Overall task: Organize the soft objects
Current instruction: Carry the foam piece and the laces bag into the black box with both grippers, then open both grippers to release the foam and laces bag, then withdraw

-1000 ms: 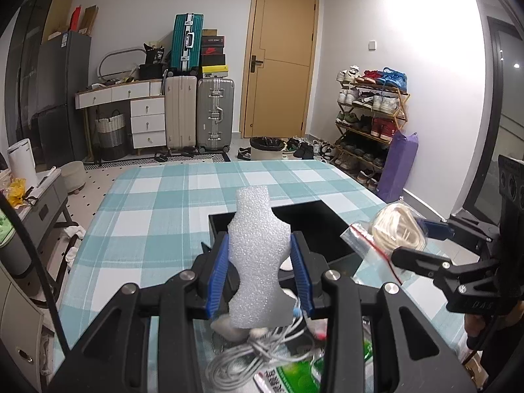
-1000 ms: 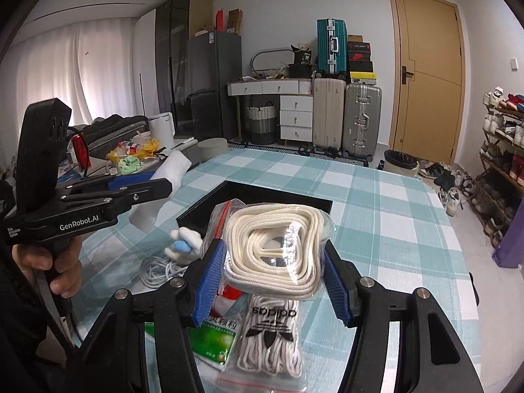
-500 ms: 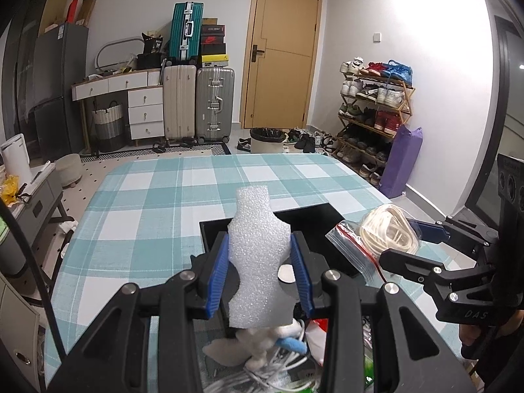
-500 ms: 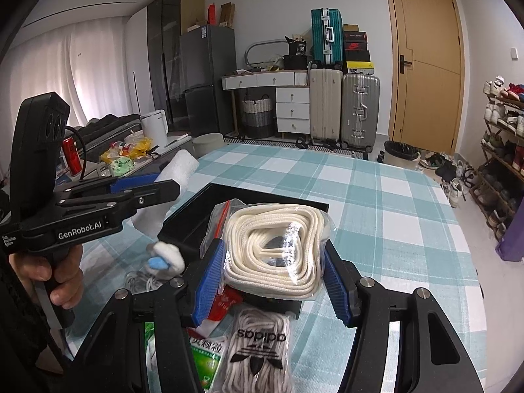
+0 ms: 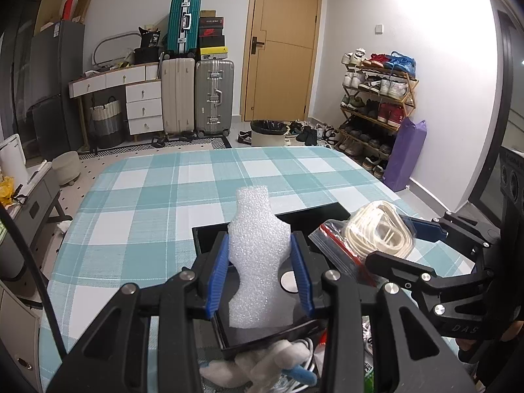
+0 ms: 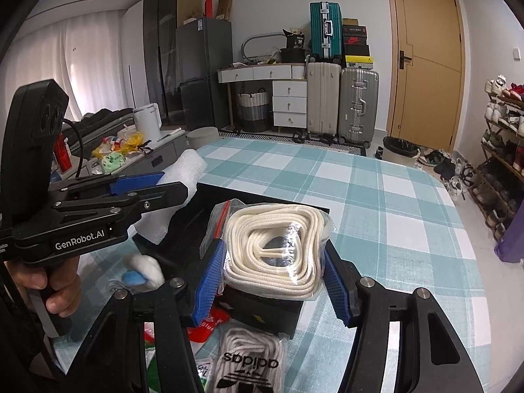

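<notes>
left wrist view: the left hand-held gripper (image 5: 258,271) is squeezing a white foam piece (image 5: 258,255) between its blue pads, holding it upright right over the black tray (image 5: 209,239) that's sitting on the checked worktop (image 5: 137,216).
same view, right side: the right hand-held gripper (image 5: 389,239) is coming in from the right, carrying a zip bag of cream laces (image 5: 376,232) above the tray's right half.
same view, bottom edge: a little white plush toy (image 5: 262,366) and some white cable are lying just in front of the tray, not in it.
right wrist view: the right hand-held gripper (image 6: 271,278) is clamping the bag of cream laces (image 6: 275,249) from both sides, hanging it over the near end of the black tray (image 6: 193,222).
same view, left: a hand (image 6: 49,285) is gripping the left hand-held gripper (image 6: 163,186), with the foam piece (image 6: 183,177) sticking out past its tip.
same view, bottom: an adidas lace bag (image 6: 249,360) and a red packet (image 6: 209,321) are waiting on the worktop, just short of the tray.
what could go wrong: both tools are crowding the same tray, so I reckon they could be bumping each other on the drop.
also: the slick bag is bulging past the pads, so it might be slipping out early and landing on the rim.
also: the foam is light and tall, so it may be tipping out over the tray wall once let go.
</notes>
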Motion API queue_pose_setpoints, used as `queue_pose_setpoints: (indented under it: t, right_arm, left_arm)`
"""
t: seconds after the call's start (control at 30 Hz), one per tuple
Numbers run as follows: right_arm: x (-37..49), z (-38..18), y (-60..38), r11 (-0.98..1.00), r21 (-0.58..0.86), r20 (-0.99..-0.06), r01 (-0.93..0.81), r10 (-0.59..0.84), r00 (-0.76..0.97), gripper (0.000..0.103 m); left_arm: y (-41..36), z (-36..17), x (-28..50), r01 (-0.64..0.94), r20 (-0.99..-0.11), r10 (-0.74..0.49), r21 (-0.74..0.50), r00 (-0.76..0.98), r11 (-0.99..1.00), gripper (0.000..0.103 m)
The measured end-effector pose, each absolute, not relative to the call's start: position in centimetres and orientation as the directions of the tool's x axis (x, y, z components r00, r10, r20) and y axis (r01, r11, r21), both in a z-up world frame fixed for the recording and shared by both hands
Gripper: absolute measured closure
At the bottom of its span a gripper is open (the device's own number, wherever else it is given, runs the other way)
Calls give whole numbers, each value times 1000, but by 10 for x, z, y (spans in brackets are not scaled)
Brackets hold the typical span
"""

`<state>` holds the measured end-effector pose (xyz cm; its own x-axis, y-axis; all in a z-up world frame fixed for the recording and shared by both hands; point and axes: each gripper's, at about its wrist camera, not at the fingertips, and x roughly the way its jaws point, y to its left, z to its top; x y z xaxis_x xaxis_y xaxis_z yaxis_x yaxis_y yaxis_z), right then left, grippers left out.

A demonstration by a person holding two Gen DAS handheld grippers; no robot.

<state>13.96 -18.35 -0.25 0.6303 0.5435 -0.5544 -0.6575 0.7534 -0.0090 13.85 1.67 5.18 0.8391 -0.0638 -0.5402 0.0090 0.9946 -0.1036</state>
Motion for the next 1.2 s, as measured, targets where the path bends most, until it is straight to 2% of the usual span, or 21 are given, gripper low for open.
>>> queue_pose_setpoints:
  t: [0.4,1.0,1.07,1.1,1.13,1.17,1.2]
  right_arm:
    - [154,-11,-170,755,-52,-564,-653,517,643,44]
    - [162,-25,-149,720,-109,-607,-686,498,619,43]
    - [162,-25,-149,721,-115,-609,-684,492,621,41]
    - [161,-24,-151,722,-116,-607,-682,492,624,38]
    - [159,-24,-152,723,-116,-604,-681,493,626,31]
    - [157,-22,-154,727,-118,-598,-676,492,633,23]
    - [155,-20,-158,735,-122,-589,-667,488,644,17]
  left_arm:
    - [19,46,151,0,-544,-61,-112,837,994,67]
    - [14,22,161,23,-612,-67,-79,788,997,66]
    - [15,21,161,23,-622,-72,-86,780,996,59]
    - [16,21,159,25,-621,-74,-88,781,996,47]
    - [15,22,157,30,-613,-79,-89,786,996,41]
    - [14,25,153,31,-604,-77,-86,793,996,40]
    - [13,26,151,29,-599,-70,-79,798,996,34]
